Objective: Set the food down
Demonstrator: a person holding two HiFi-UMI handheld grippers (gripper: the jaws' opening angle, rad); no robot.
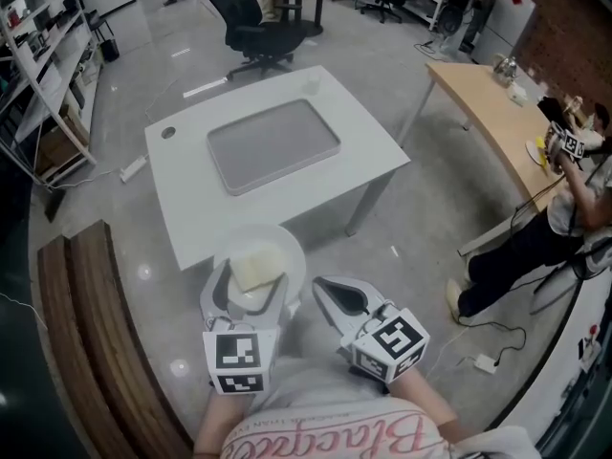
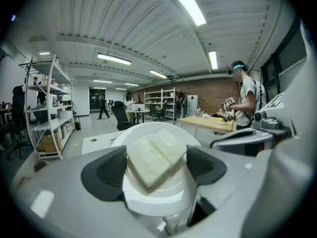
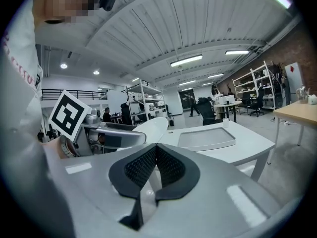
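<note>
A white round plate (image 1: 277, 240) carries two pale slabs of food (image 1: 255, 268) lying side by side. My left gripper (image 1: 253, 287) is shut on the plate and holds it in the air just off the near edge of the white table (image 1: 191, 199). In the left gripper view the plate (image 2: 158, 195) and the food (image 2: 154, 157) sit between the dark pads (image 2: 110, 171). A grey tray (image 1: 273, 144) lies on the table's middle. To the right of the plate, my right gripper (image 1: 323, 285) is shut with nothing in it; its pads (image 3: 143, 165) touch.
A curved wooden bench (image 1: 86, 333) runs along my left. Behind the table stands a black office chair (image 1: 256, 17). At the right a seated person (image 1: 564, 208) works at a long wooden table (image 1: 488, 103). Metal shelves (image 1: 38, 65) line the left wall.
</note>
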